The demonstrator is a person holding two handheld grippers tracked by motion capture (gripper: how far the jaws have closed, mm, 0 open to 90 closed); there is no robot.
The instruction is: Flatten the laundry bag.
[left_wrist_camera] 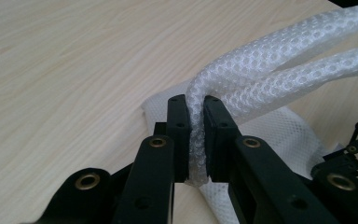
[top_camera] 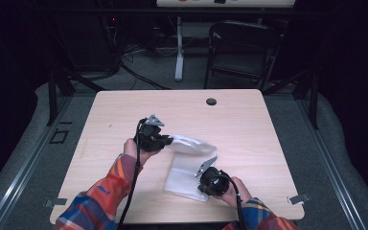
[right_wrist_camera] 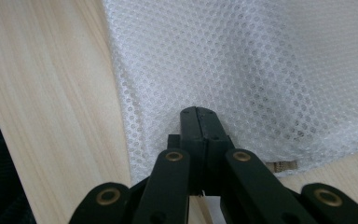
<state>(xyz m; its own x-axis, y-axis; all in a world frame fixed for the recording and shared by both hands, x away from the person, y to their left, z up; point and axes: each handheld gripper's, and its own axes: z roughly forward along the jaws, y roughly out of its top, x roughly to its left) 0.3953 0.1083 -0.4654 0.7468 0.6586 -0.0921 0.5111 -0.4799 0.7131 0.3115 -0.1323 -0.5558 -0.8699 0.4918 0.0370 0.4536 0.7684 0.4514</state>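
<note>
A white mesh cloth [top_camera: 188, 178] lies on the light wooden table [top_camera: 249, 124], its far end lifted and bunched. My left gripper [top_camera: 166, 140] is shut on that raised end; in the left gripper view the jaws [left_wrist_camera: 196, 100] pinch a thick fold of the mesh [left_wrist_camera: 279, 70], which runs off to the upper right in two rolls. My right gripper [top_camera: 199, 184] sits at the cloth's near right corner. Its jaws [right_wrist_camera: 198, 111] are shut together with the tips on the flat mesh [right_wrist_camera: 242, 60]. Whether a layer is caught between them cannot be told.
A dark round hole [top_camera: 211, 101] sits near the table's far edge. Beyond the table stand a black folding chair [top_camera: 242, 48] and a white table leg [top_camera: 179, 48]. Bare wood [top_camera: 124, 120] lies left of the cloth. The table's near edge is close behind both hands.
</note>
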